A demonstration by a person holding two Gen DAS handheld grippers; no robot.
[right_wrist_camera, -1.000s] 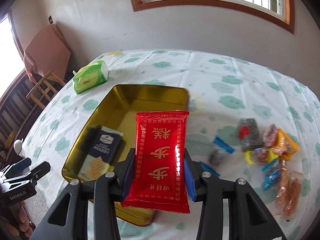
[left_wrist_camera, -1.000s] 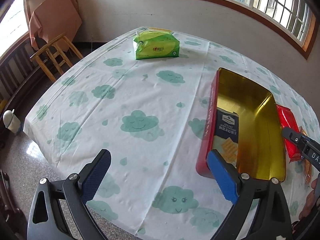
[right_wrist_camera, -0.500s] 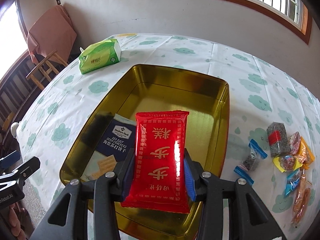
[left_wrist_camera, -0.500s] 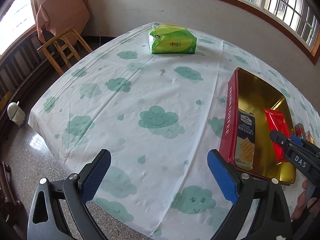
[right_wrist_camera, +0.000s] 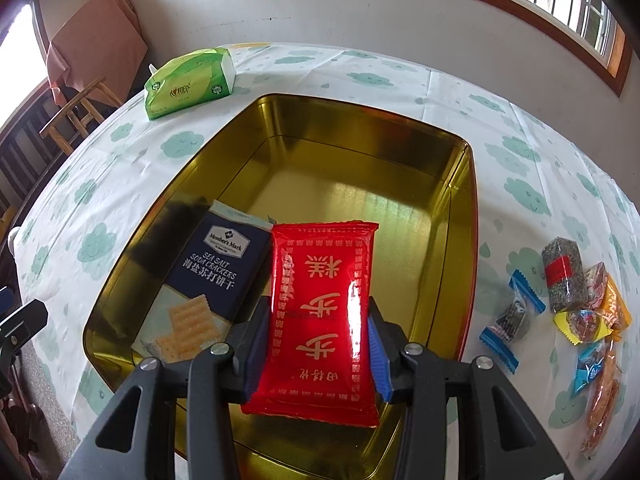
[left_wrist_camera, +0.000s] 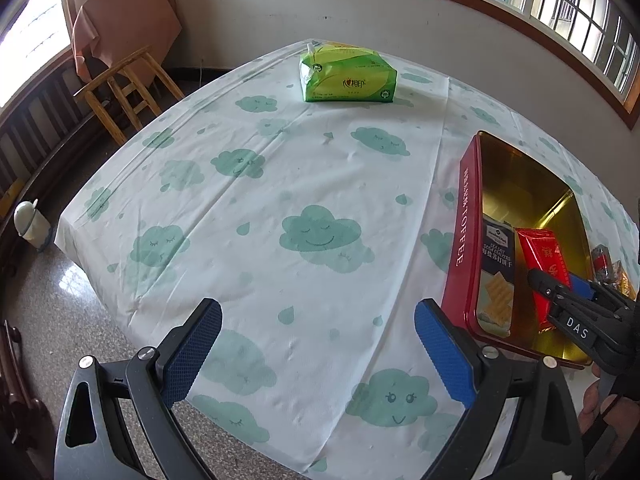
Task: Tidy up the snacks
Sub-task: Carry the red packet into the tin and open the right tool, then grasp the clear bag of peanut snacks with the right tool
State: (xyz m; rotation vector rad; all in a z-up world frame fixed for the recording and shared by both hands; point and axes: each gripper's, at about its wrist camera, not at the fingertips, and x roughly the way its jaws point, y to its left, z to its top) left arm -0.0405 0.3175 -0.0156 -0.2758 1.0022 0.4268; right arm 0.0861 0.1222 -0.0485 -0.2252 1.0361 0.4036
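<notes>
My right gripper (right_wrist_camera: 316, 344) is shut on a red snack packet (right_wrist_camera: 320, 312) and holds it low inside the gold-lined red tin (right_wrist_camera: 360, 152), beside a navy soda cracker pack (right_wrist_camera: 208, 280) lying in the tin. The left wrist view shows the tin (left_wrist_camera: 464, 232), the cracker pack (left_wrist_camera: 496, 264), the red packet (left_wrist_camera: 544, 256) and the right gripper at far right. My left gripper (left_wrist_camera: 316, 352) is open and empty above the tablecloth, left of the tin. Several small wrapped snacks (right_wrist_camera: 568, 304) lie on the cloth right of the tin.
A green tissue pack (left_wrist_camera: 348, 76) sits at the table's far side; it also shows in the right wrist view (right_wrist_camera: 188, 80). A wooden chair (left_wrist_camera: 120, 92) stands past the left edge. A small white bin (left_wrist_camera: 32, 224) is on the floor.
My right gripper has carried the red packet forward and down into the tin beside the cracker pack. My left gripper has drifted left and back, away from the tin.
</notes>
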